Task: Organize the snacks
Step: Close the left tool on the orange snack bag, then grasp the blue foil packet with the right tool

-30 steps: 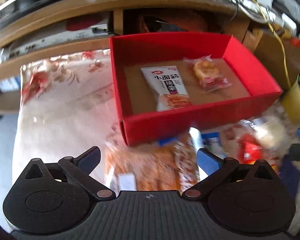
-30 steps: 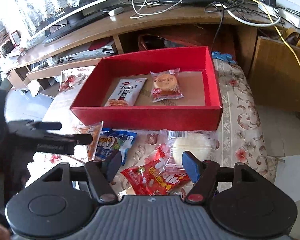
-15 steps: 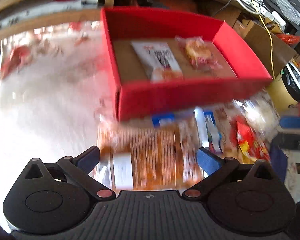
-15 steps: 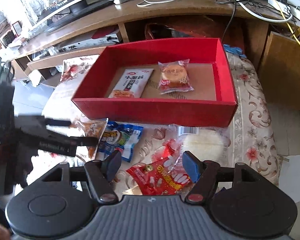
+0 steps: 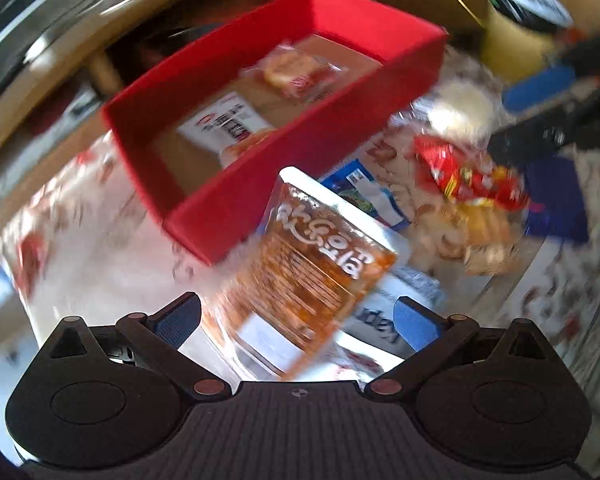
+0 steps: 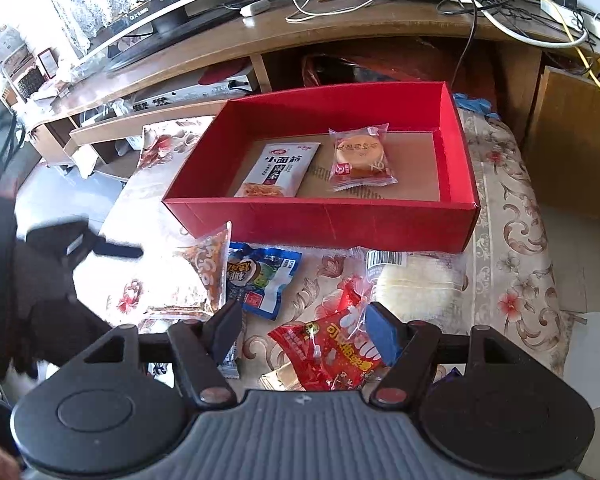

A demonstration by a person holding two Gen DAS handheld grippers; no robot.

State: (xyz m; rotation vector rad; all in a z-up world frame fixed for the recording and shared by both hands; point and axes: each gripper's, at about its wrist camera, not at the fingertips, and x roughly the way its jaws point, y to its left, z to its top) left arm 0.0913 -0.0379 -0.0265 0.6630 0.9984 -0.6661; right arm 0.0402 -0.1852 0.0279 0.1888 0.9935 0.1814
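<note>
- Two snacks lie in the red box (image 6: 340, 220) now: a white pack (image 6: 278, 168) and a round cake (image 6: 360, 156), side by side on its floor.
- Four or so snacks lie loose on the flower cloth (image 6: 512, 264), just in front of the box.
- Left fingers (image 5: 296, 312) are spread wide, with the orange pack (image 5: 312, 264) between them. They do not press on it.
- Right fingers (image 6: 306, 332) are spread too, over the red pack (image 6: 332, 352), and hold nothing.
- I think the step in hand is to pick up the orange pack and put it in the box.
- To do it well, squeeze the pack across its narrow side, near the middle, so it does not flop or slip.
- Press softly. The bag is thin and may crush.
- Lift it clear over the near wall of the box, then lay it flat in the bare spot to the left of the white pack.
- Keep clear of the blue pack (image 6: 260, 276), which touches the orange one.
- Left view is very blurry, so I cannot tell if the orange pack lies flat or leans up on one edge.
- Only a dark smear of the left gripper shows in the right view.
- Part of the red pack and a small wrapper beside it hide under the right gripper.
- Words on most packs are too small or smeared to read.
</note>
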